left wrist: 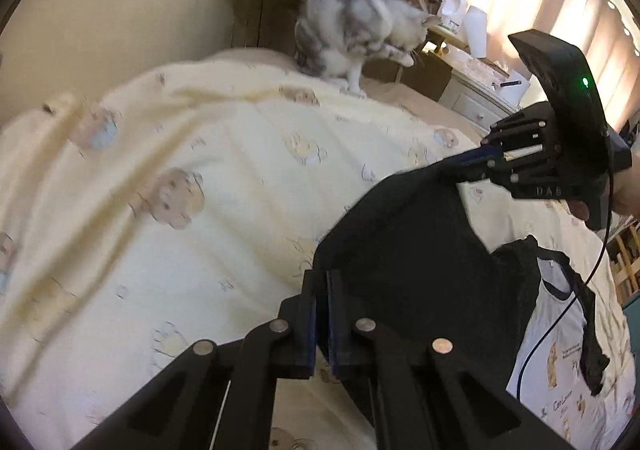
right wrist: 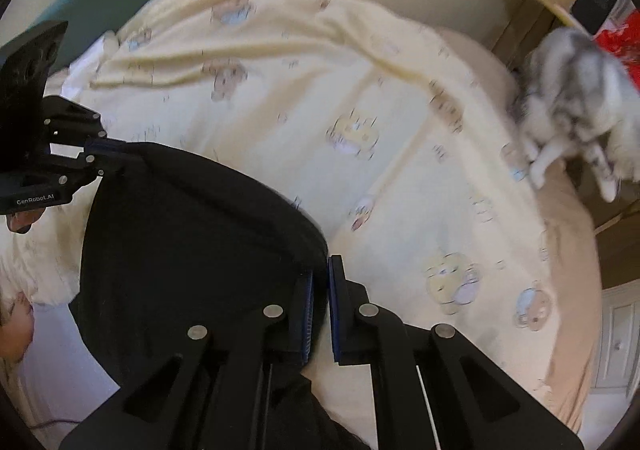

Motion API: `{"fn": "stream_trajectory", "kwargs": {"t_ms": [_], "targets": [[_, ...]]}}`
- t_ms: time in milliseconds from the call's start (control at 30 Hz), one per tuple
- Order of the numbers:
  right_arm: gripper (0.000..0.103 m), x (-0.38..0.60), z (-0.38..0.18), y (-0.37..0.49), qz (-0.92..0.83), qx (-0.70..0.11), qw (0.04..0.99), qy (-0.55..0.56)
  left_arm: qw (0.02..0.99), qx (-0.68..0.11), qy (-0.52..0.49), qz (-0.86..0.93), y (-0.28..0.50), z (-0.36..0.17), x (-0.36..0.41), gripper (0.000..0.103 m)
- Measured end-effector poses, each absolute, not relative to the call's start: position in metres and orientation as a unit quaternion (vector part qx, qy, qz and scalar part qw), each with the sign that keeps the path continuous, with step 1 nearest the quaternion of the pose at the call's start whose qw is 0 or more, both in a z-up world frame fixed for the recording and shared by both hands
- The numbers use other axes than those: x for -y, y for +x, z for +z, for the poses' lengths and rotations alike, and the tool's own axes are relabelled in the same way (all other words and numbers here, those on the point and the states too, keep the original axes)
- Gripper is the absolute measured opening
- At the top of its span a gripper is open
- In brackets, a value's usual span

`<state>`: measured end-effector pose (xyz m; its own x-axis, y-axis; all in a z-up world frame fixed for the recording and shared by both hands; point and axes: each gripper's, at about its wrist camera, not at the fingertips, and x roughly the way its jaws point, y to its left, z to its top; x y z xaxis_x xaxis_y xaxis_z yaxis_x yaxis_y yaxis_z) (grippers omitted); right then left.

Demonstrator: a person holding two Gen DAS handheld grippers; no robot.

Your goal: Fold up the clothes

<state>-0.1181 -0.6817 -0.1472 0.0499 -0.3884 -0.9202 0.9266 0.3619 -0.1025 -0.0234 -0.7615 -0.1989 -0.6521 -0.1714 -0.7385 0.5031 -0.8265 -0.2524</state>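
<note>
Black, soft knit fabric makes up the garment (left wrist: 404,250), which hangs stretched between the two tools just above a cream bedcover printed with cartoon bears (left wrist: 192,154). The left gripper (left wrist: 322,278) pinches one corner of its upper edge with narrow jaws, and the right gripper (right wrist: 320,270) clamps the opposite corner the same way, so the cloth spreads flat, probably so it can be laid out or doubled over cleanly. Beneath the garment, toward the near edge of the bed, lies a white T-shirt with dark trim and a small printed picture (left wrist: 560,334); its lettering is too blurred to read. On the left tool's body, the right wrist view shows the words "GenRobot.AI". A grey tabby cat (left wrist: 356,30) sits at the bed's far edge, well apart from the cloth.
</note>
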Motion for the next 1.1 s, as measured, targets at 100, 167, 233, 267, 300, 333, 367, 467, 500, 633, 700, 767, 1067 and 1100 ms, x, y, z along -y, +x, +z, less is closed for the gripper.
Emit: {"fn": "stream_trajectory", "kwargs": {"t_ms": [100, 167, 233, 267, 300, 333, 367, 467, 500, 633, 700, 767, 1067, 1100], "targets": [[0.007, 0.676, -0.139, -0.121, -0.494, -0.482, 0.672, 0.269, 0.195, -0.21, 0.367, -0.885, -0.018, -0.191, 0.754, 0.004], [0.007, 0.672, -0.137, -0.121, -0.49, -0.486, 0.671, 0.27, 0.192, -0.201, 0.37, -0.886, -0.019, -0.19, 0.749, 0.004], [0.007, 0.67, -0.139, -0.125, -0.484, -0.478, 0.671, 0.296, 0.186, -0.193, 0.376, -0.887, -0.02, -0.191, 0.741, 0.004], [0.009, 0.669, -0.142, -0.127, -0.479, -0.47, 0.669, 0.318, 0.181, -0.189, 0.38, -0.887, -0.02, -0.192, 0.737, 0.004], [0.009, 0.671, -0.148, -0.128, -0.479, -0.469, 0.661, 0.337, 0.176, -0.185, 0.384, -0.887, -0.021, -0.193, 0.733, 0.004], [0.01, 0.672, -0.154, -0.129, -0.479, -0.47, 0.652, 0.353, 0.172, -0.182, 0.389, -0.887, -0.021, -0.194, 0.728, 0.004], [0.012, 0.672, -0.16, -0.127, -0.48, -0.48, 0.644, 0.354, 0.167, -0.177, 0.393, -0.887, -0.021, -0.195, 0.724, 0.004], [0.026, 0.674, -0.174, -0.115, -0.474, -0.498, 0.638, 0.347, 0.131, -0.133, 0.384, -0.904, -0.02, -0.189, 0.697, 0.004], [0.028, 0.676, -0.176, -0.111, -0.468, -0.495, 0.644, 0.349, 0.12, -0.092, 0.378, -0.913, -0.019, -0.186, 0.68, 0.004], [0.041, 0.681, -0.17, -0.112, -0.472, -0.48, 0.648, 0.357, 0.069, 0.082, 0.365, -0.925, -0.018, -0.184, 0.598, 0.004], [0.051, 0.684, -0.163, -0.119, -0.473, -0.465, 0.646, 0.377, 0.042, 0.131, 0.37, -0.919, -0.02, -0.195, 0.56, 0.004], [0.057, 0.68, -0.155, -0.119, -0.463, -0.461, 0.651, 0.387, 0.013, 0.142, 0.376, -0.916, -0.021, -0.204, 0.533, 0.004], [0.059, 0.623, -0.166, -0.046, -0.384, -0.562, 0.651, 0.337, -0.048, 0.132, 0.385, -0.912, -0.024, -0.213, 0.49, 0.004], [0.059, 0.62, -0.173, -0.039, -0.381, -0.573, 0.644, 0.335, -0.052, 0.131, 0.388, -0.911, -0.025, -0.214, 0.487, 0.004]]}}
